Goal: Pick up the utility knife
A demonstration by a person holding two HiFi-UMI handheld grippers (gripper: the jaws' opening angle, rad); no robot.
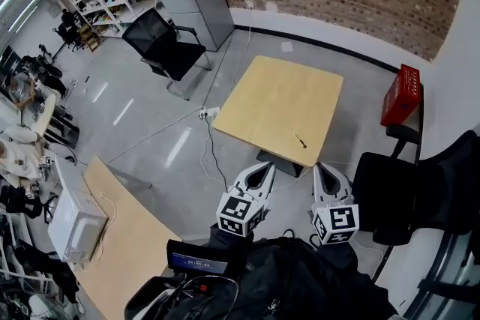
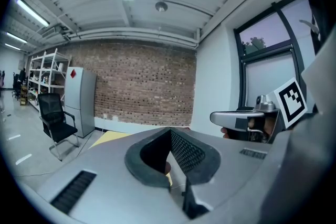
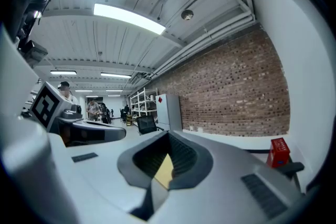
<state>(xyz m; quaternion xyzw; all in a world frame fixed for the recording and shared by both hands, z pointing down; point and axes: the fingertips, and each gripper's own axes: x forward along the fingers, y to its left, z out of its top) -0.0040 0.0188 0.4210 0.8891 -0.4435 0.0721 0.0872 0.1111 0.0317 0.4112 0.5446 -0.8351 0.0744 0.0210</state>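
Left gripper (image 1: pixel 268 165), right gripper (image 1: pixel 324 166) short of table (image 1: pixel 277 97), jaws together, empty. Spread before reaching utility knife (image 1: pixel 301 141) near table edge.

I see open room above the light wooden square table (image 1: pixel 281 105) on all sides of the small dark utility knife (image 1: pixel 301 141), which lies near the table's near right edge. The grey floor between me and that edge is free. A black office chair (image 1: pixel 394 191) crowds my right, with a red plastic crate (image 1: pixel 401 95) beyond it. A white cable with a power strip (image 1: pixel 208 113) trails off the table's left corner.
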